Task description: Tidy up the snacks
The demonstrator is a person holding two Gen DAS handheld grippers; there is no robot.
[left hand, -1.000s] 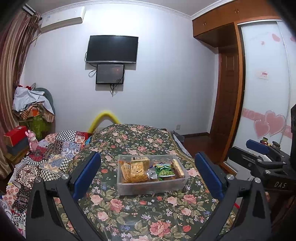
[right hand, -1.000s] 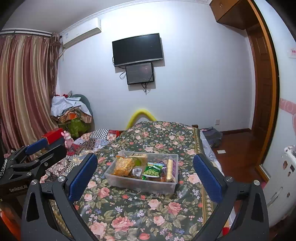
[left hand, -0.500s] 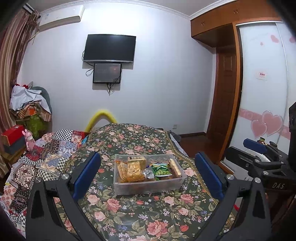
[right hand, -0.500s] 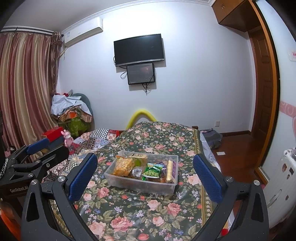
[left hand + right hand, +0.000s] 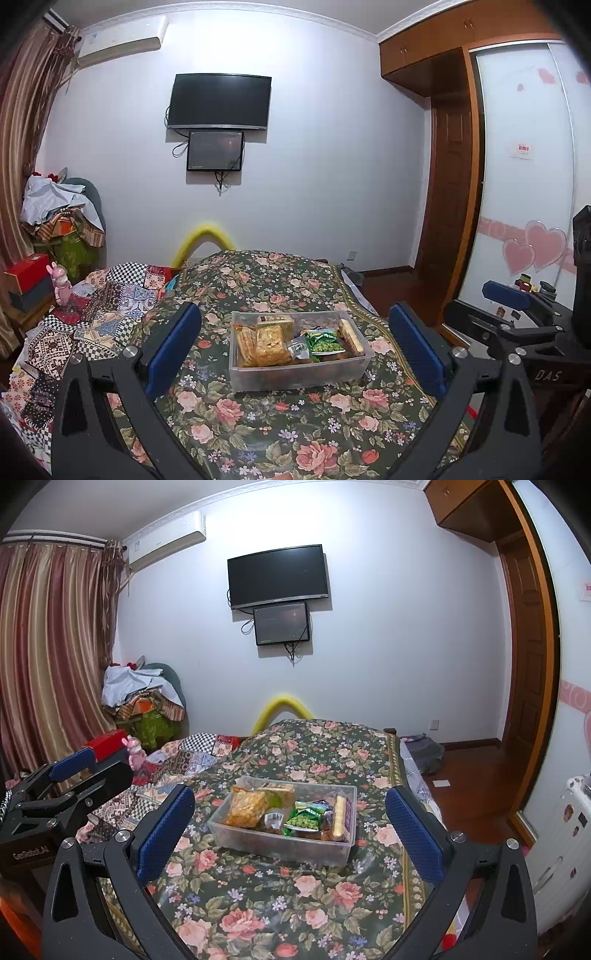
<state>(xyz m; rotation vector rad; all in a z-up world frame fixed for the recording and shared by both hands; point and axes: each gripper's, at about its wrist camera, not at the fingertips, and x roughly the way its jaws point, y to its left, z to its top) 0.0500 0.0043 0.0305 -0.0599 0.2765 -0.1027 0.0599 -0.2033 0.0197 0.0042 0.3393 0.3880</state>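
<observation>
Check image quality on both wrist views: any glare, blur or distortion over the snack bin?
Left wrist: strong fisheye bend at the wardrobe, dark vignette in the corners, snack bin sharp, no glare on it. Right wrist: same barrel warp at the curtain, bright wash on the wall near the air conditioner, bin in focus, gloss on the floral cloth.

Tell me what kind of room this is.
Most likely a home bedroom: a bed under a floral cover, a wall-mounted TV, striped curtains and a wardrobe with sliding doors.
</observation>
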